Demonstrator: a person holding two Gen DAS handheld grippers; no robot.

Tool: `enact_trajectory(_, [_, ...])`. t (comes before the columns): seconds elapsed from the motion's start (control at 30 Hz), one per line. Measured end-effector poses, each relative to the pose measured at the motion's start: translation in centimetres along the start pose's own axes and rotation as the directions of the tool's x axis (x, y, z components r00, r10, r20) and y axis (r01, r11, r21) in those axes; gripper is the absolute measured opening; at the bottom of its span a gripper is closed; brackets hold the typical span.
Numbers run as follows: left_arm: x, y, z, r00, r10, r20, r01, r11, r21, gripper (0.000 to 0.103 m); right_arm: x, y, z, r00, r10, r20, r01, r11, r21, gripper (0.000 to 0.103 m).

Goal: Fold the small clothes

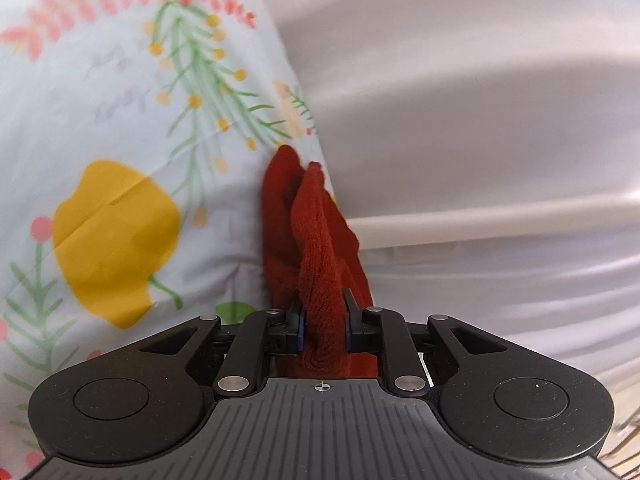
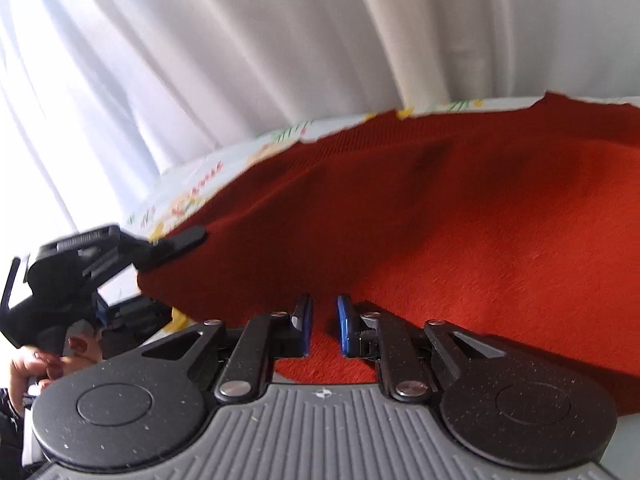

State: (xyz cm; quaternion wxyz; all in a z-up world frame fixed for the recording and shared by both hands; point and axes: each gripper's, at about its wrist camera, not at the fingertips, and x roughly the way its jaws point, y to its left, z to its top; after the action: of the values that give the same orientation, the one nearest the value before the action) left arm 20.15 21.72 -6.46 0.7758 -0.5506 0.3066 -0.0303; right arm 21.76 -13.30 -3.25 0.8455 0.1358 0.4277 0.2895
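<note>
A rust-red knit garment (image 2: 460, 216) lies spread on a floral cloth (image 2: 200, 184). In the left wrist view my left gripper (image 1: 323, 312) is shut on a bunched edge of the red garment (image 1: 316, 240), which sticks up between the pads. In the right wrist view my right gripper (image 2: 324, 320) hovers just over the near part of the garment, its jaws a little apart with nothing between them. The left gripper (image 2: 176, 244) shows at the left there, clamped on the garment's left edge and lifting it.
The floral cloth (image 1: 120, 160), white with yellow, pink and green print, covers the work surface. White curtains (image 2: 240, 40) hang behind it and fill the right of the left wrist view (image 1: 480, 100). A hand (image 2: 24, 364) holds the left gripper at the lower left.
</note>
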Motion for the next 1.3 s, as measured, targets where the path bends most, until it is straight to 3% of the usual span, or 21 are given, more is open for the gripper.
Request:
enact_trajectory(0.07, [0.3,-2.6,-0.1,1.000,0.028,-0.001,-0.028,0.994,0.106,0.018,-1.6,-1.2,0.4,0.999,-0.006,0.043,0.004,0.999,0.047,0.013])
enact_trajectory(0.13, [0.9,-5.9,-0.9,0.999,0.036,-0.012,-0.032,0.970,0.242,0.018,-3.3,-2.6,0.6,0.997,-0.013,0.079,0.005,0.995,0.103,0.014])
enact_trajectory(0.27, [3.9,-12.1,-4.6,0.996,0.003,-0.094,0.042,0.880,0.473,0.018,-7.1,-5.3,0.4,0.986,-0.053,0.159,0.023,0.983,0.185,0.014])
enact_trajectory(0.37, [7.3,-14.4,-8.8,0.982,0.027,-0.187,0.089,0.806,0.585,0.018,-9.9,-7.2,0.1,0.972,-0.085,0.218,0.031,0.970,0.242,0.014])
enact_trajectory(0.43, [9.7,-14.3,-11.4,0.968,0.078,-0.240,0.092,0.777,0.622,0.018,-11.4,-8.0,-0.1,0.962,-0.113,0.250,0.044,0.963,0.266,0.014])
enact_trajectory(0.53, [12.0,-12.8,-14.4,0.943,0.177,-0.282,0.050,0.761,0.647,0.019,-12.8,-9.1,-0.3,0.952,-0.151,0.265,0.072,0.955,0.287,0.014])
enact_trajectory(0.67, [11.2,-12.3,-16.3,0.943,0.176,-0.282,0.074,0.717,0.693,0.028,-14.1,-10.1,-0.4,0.949,-0.158,0.272,0.075,0.953,0.293,0.014])
enact_trajectory(0.7, [11.2,-12.3,-16.2,0.942,0.179,-0.285,0.074,0.717,0.693,0.031,-14.2,-10.2,-0.3,0.951,-0.151,0.271,0.069,0.955,0.289,0.015])
enact_trajectory(0.77, [10.7,-12.1,-16.3,0.931,0.168,-0.324,0.109,0.719,0.686,0.053,-13.8,-10.0,0.3,0.957,-0.119,0.264,0.044,0.961,0.272,0.015])
enact_trajectory(0.87, [9.3,-12.3,-16.7,0.913,0.176,-0.367,0.154,0.686,0.711,0.060,-12.3,-9.6,1.4,0.969,-0.060,0.241,0.004,0.974,0.225,0.015])
enact_trajectory(0.93, [8.0,-12.2,-16.7,0.911,0.188,-0.367,0.155,0.668,0.728,0.060,-11.1,-9.4,1.8,0.976,-0.047,0.213,0.004,0.981,0.194,0.016])
enact_trajectory(0.97, [7.2,-12.3,-16.4,0.917,0.178,-0.358,0.152,0.674,0.723,0.060,-10.4,-9.6,1.8,0.981,-0.051,0.187,0.015,0.982,0.187,0.016])
enact_trajectory(1.03, [5.8,-12.2,-15.3,0.940,0.152,-0.306,0.112,0.711,0.695,0.064,-8.9,-10.0,1.5,0.991,-0.080,0.106,0.061,0.983,0.172,0.016])
enact_trajectory(1.1, [4.8,-11.8,-13.7,0.965,0.164,-0.203,0.011,0.751,0.660,0.066,-7.2,-10.7,0.8,0.989,-0.146,0.029,0.140,0.978,0.156,0.010])
enact_trajectory(1.13, [4.8,-11.4,-12.9,0.972,0.186,-0.144,-0.051,0.763,0.644,0.067,-7.3,-11.0,0.6,0.990,-0.134,0.051,0.124,0.981,0.152,0.010])
enact_trajectory(1.2, [4.9,-10.4,-11.4,0.966,0.256,-0.042,-0.183,0.786,0.591,0.069,-7.9,-11.1,0.9,0.992,-0.115,0.054,0.103,0.978,0.180,0.011])
enact_trajectory(1.3, [5.7,-8.9,-9.9,0.933,0.359,0.016,-0.317,0.800,0.509,0.069,-9.0,-11.1,1.4,0.990,-0.085,0.112,0.060,0.976,0.210,0.015])
